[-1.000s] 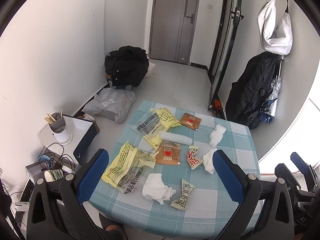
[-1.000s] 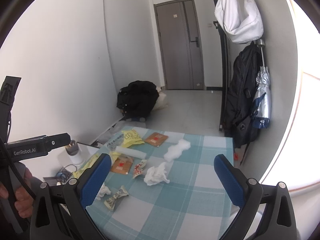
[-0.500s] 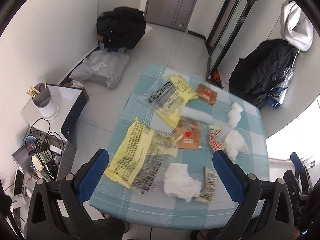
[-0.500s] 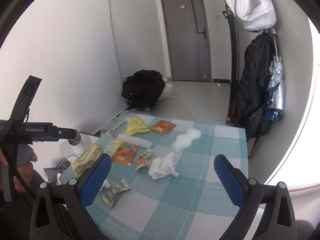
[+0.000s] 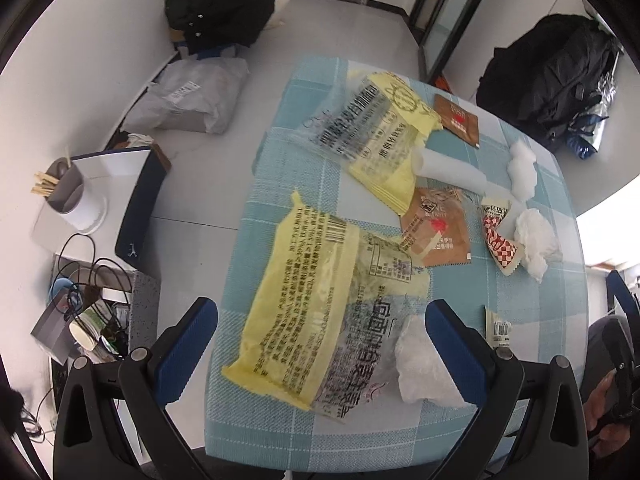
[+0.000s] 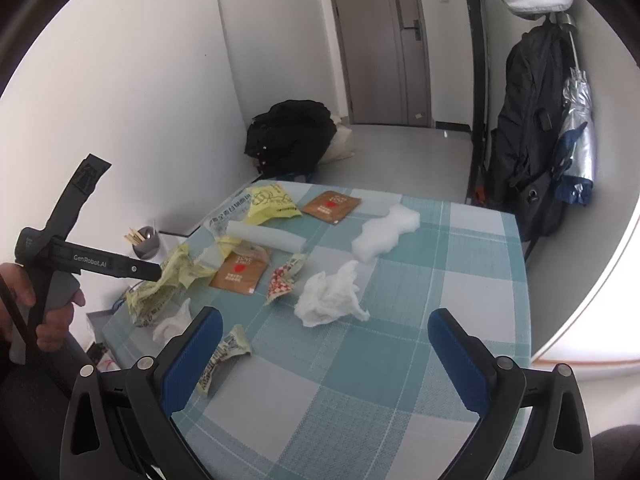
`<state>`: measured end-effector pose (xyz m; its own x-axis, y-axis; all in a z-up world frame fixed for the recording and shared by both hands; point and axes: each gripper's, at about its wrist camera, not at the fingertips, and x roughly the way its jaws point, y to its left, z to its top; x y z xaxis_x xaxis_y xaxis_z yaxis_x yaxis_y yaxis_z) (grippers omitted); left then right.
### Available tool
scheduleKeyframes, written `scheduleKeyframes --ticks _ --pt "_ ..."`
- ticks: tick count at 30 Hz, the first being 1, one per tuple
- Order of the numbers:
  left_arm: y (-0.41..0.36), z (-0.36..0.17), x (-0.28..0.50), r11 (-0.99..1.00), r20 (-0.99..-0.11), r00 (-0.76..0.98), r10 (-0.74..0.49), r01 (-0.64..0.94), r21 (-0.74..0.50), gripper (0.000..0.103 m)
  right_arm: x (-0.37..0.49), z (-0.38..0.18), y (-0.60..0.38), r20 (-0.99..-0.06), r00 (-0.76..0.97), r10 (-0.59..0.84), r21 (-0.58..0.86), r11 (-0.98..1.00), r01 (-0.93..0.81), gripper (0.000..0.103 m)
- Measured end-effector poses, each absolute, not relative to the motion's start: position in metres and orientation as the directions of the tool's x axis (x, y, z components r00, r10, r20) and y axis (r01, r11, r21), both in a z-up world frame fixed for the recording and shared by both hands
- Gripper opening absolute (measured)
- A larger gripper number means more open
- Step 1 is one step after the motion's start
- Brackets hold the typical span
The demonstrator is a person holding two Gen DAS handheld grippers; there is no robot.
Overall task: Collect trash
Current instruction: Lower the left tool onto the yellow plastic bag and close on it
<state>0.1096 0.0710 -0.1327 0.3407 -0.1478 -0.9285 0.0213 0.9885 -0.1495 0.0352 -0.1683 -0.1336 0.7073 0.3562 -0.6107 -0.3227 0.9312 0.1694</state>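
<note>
Your left tool [image 5: 322,354] hangs tilted downward with its 2 blue-padded fingers spread wide, nothing between them. Your right tool [image 6: 326,354] is level, spread just as wide and empty. Your left hand [image 6: 38,306] grips its tool's handle.

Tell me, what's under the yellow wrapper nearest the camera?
The yellow wrapper lies on the checked tablecloth. Its clear end partly overlaps a white tissue. Anything beneath its yellow part is hidden.

Lighting: bright daylight from the right, overexposed glare there. Fisheye bending, black vignette corners. Left view slightly motion-blurred
</note>
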Motion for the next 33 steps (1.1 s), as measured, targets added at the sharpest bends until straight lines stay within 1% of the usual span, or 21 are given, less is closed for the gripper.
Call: scheduleKeyframes --ticks 2,6,10,11,12,13,14,15,16,20,23,26,29,33 --pt "0.07 -0.14 0.116 0.987 -0.938 0.307 -0.16 0.04 -0.155 0.102 0.037 -0.135 -0.169 -0.616 0.701 0.359 0.179 0.931 -0.318 0.103" --pt "0.072 -0.157 0.126 0.992 -0.96 0.252 -0.125 0.05 -0.116 0.102 0.039 -0.137 -0.171 -0.621 0.695 0.361 0.19 0.93 -0.313 0.103" --pt "0.072 -0.154 0.124 0.994 -0.959 0.264 -0.103 0.058 -0.09 0.101 0.039 -0.137 -0.171 -0.622 0.694 0.362 0.193 0.93 -0.312 0.103" --pt "0.073 -0.153 0.124 0.995 -0.958 0.27 -0.097 0.054 -0.085 0.098 0.039 -0.138 -0.171 -0.623 0.694 0.361 0.192 0.931 -0.312 0.103" --pt "0.073 -0.152 0.123 0.996 -0.957 0.277 -0.088 0.054 -0.076 0.092 0.039 -0.138 -0.171 -0.624 0.694 0.36 0.19 0.931 -0.312 0.103" --pt "0.072 -0.151 0.123 0.996 -0.957 0.281 -0.077 0.056 -0.063 0.09 0.039 -0.138 -0.171 -0.624 0.694 0.36 0.19 0.931 -0.312 0.103" --pt "0.072 -0.149 0.122 0.996 -0.955 0.286 -0.076 0.061 -0.061 0.085 0.039 -0.138 -0.171 -0.625 0.694 0.359 0.188 0.931 -0.312 0.103" --pt "0.071 -0.15 0.123 0.997 -0.954 0.29 -0.072 0.061 -0.056 0.082 0.039 -0.138 -0.171 -0.625 0.694 0.357 0.187 0.932 -0.311 0.103" --pt "0.071 -0.148 0.121 0.997 -0.954 0.293 -0.065 0.062 -0.049 0.075 0.038 -0.138 -0.171 -0.625 0.695 0.356 0.186 0.932 -0.311 0.103" --pt "0.069 -0.146 0.119 0.996 -0.952 0.297 -0.079 0.073 -0.06 0.064 0.036 -0.137 -0.171 -0.623 0.7 0.349 0.178 0.935 -0.308 0.103" --pt "0.069 -0.143 0.118 0.996 -0.95 0.304 -0.073 0.076 -0.052 0.051 0.034 -0.137 -0.17 -0.625 0.701 0.342 0.168 0.937 -0.307 0.103" --pt "0.074 -0.142 0.116 0.997 -0.949 0.307 -0.068 0.064 -0.051 0.049 0.031 -0.136 -0.169 -0.625 0.704 0.338 0.157 0.937 -0.311 0.103" --pt "0.082 -0.141 0.113 0.996 -0.946 0.313 -0.085 0.037 -0.077 0.046 0.027 -0.133 -0.168 -0.622 0.708 0.333 0.144 0.938 -0.315 0.103" --pt "0.091 -0.139 0.11 0.993 -0.937 0.331 -0.111 0.0 -0.117 0.045 0.023 -0.125 -0.165 -0.614 0.706 0.353 0.157 0.931 -0.329 0.103"
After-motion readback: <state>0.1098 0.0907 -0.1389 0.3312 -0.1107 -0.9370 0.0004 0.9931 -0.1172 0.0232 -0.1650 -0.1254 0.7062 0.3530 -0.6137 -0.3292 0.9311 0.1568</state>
